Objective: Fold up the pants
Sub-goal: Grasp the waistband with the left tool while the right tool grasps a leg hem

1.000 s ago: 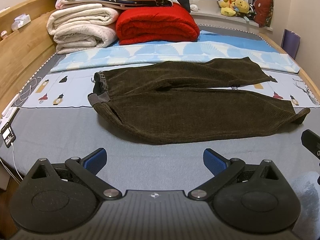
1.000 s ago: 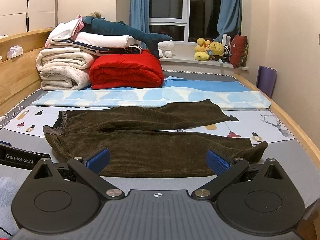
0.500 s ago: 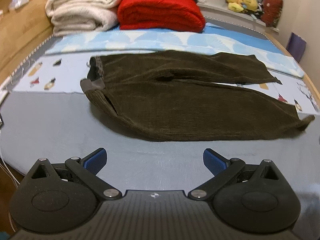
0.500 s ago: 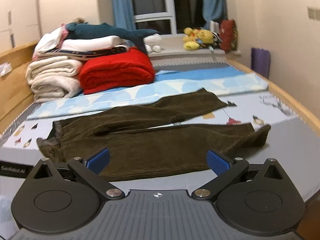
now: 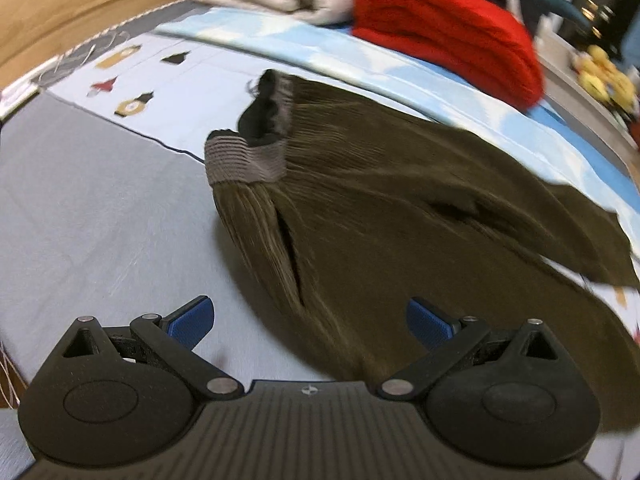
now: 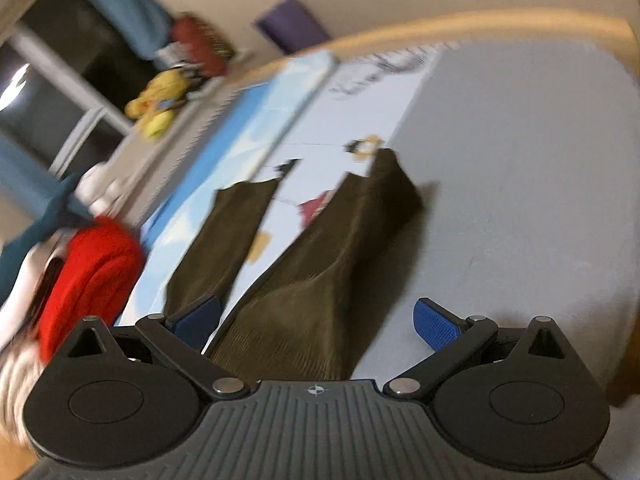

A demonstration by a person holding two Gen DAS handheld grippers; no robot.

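- The left tool (image 5: 308,318) is spread wide, holding nothing, low over the hip side of the dark brown corduroy pants (image 5: 400,216).
- The right tool (image 6: 316,318) is likewise released, above the leg ends (this view is tilted and blurred).
- The pants (image 6: 320,280) lie flat on the bed (image 5: 88,216), grey waistband (image 5: 244,158) towards the wooden frame.
- A red blanket (image 5: 444,28) sits folded beyond.
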